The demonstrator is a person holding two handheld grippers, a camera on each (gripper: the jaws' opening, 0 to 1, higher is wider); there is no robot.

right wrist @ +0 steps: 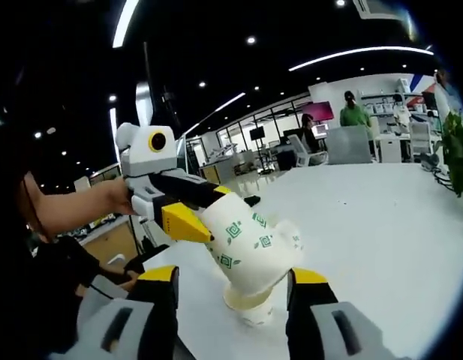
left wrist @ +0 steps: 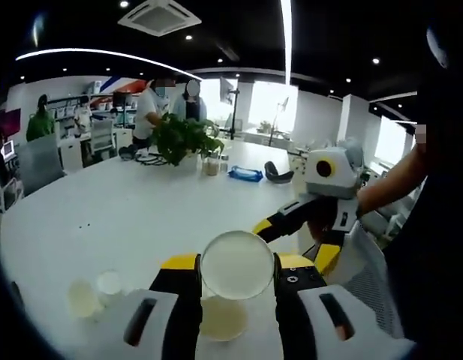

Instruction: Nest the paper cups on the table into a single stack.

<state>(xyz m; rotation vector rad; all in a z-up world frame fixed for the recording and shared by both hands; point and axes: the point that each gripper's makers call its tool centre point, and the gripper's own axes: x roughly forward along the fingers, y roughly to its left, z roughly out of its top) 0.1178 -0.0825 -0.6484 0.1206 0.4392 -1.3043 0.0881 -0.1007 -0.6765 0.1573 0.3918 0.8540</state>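
The white worktop (left wrist: 103,202) carries a green plant (left wrist: 182,137) at its far side and two small cups (left wrist: 94,292) near the left tool (left wrist: 237,279) — seen in the left gripper view. That tool is clamped on a paper cup (left wrist: 237,265), whose inside looks empty. The right gripper view shows this cup's green pattern, tilted above another cup (right wrist: 250,304) on the worktop; the right tool (right wrist: 233,289) has its jaws apart.

Each camera rides low behind its own jaws just above the white table (left wrist: 141,202), the left gripper view facing the plant (left wrist: 182,137), the right gripper view facing the left gripper (right wrist: 205,217), both close on the held cup (right wrist: 250,244).
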